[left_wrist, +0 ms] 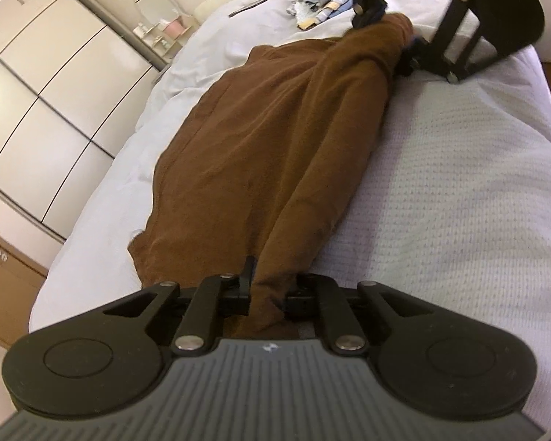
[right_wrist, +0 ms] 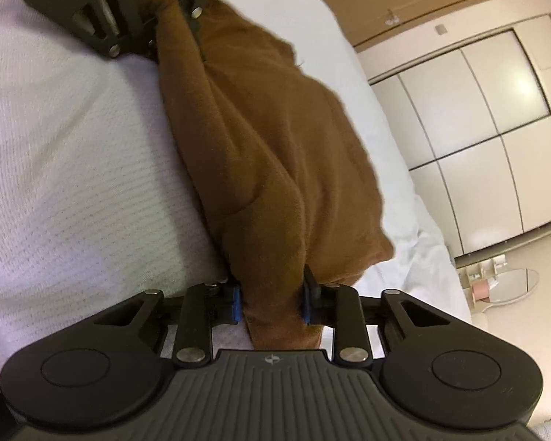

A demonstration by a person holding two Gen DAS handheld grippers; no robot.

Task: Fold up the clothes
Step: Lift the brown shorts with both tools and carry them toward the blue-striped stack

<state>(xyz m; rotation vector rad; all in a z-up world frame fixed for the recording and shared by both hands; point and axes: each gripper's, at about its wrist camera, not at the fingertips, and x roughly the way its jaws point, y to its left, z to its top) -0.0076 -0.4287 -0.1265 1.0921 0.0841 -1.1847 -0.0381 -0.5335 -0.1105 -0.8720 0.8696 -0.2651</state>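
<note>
Now 2 grippers, L (left_wrist: pixel 266 292) + R (right_wrist: pixel 272 299), clamp brown garment (left_wrist: pixel 260 147) ends; bed (left_wrist: pixel 440 202) bare alongside.

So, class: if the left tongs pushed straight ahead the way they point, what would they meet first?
More of the brown garment they already grip; beyond that fabric, probably the right tongs clamped at its far end, though depth is uncertain.

The brown garment (left_wrist: pixel 260 154) lies bunched lengthwise on the white bed, both ends pinched up.
</note>
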